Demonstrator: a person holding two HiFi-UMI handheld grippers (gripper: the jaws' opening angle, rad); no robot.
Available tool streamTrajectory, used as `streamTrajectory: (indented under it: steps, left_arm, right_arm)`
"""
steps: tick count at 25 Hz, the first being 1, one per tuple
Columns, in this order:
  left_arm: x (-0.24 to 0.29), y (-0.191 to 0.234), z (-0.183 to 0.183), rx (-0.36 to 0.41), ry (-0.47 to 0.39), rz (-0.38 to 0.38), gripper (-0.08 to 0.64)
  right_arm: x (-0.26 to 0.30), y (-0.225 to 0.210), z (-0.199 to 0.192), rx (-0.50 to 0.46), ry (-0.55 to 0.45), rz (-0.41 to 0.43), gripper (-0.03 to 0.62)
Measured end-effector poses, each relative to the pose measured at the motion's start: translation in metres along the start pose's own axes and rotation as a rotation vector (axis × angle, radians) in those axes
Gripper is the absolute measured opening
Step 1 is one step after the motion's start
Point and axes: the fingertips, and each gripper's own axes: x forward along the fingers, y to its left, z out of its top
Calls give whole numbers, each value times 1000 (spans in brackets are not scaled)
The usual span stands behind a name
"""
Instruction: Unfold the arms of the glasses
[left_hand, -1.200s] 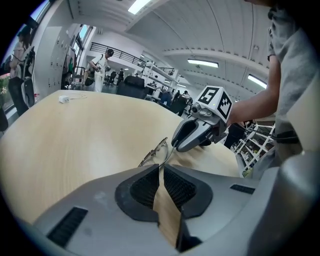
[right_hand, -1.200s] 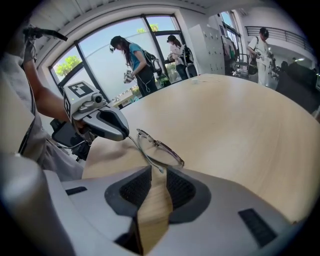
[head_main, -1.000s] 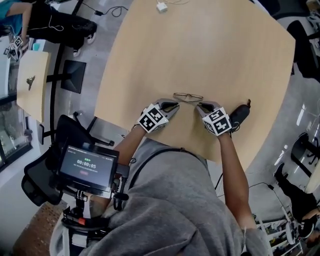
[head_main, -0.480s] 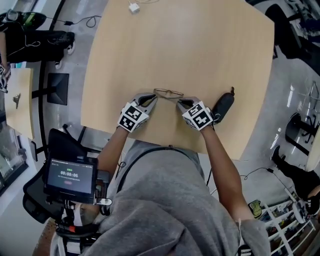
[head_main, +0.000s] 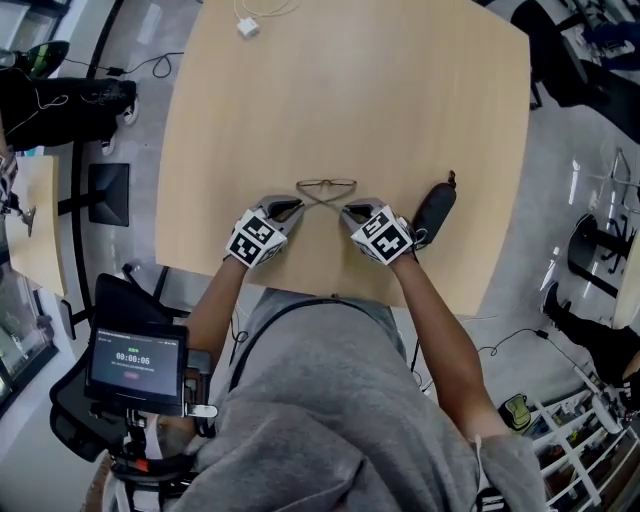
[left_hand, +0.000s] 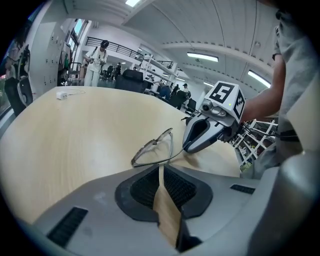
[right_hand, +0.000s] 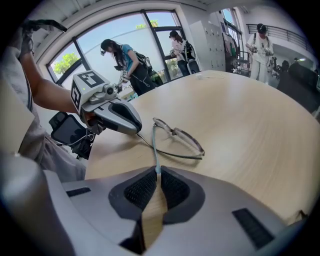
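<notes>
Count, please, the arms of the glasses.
2. One arm is pinched by the left gripper, the other arm by the right gripper, which has just been closing on it.

The one thing I can read is the timer on the small screen (head_main: 133, 360) at my lower left: 00:00:06. The line under it is too small to read.

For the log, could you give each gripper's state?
Left gripper: closed on one arm of thin wire-framed glasses.
Right gripper: just closed on the other arm.
</notes>
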Motion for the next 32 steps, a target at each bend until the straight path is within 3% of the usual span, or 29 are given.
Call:
streamTrajectory:
  steps: [16, 17, 21, 25, 28, 32]
  left_arm:
    - [17, -40, -15, -17, 31, -80, 9]
    - [14, -40, -11, -10, 26, -83, 9]
    - [1, -34, 28, 21, -51, -63, 9]
    - [1, -26, 63, 54, -98, -56, 9]
    - [18, -28, 64, 63, -44, -92, 9]
    - [35, -29, 35, 30, 89, -131, 8]
  right_arm:
    - [23, 60, -2, -95, 29, 139, 39]
    - [20, 62, -1, -97, 31, 157, 48]
    - [-3, 59, 6, -116, 19, 218, 186]
    - [-12, 56, 24, -158, -9, 239, 242]
    - [-3, 59, 32, -176, -28, 253, 259]
    - [16, 73, 27, -164, 20, 289, 270]
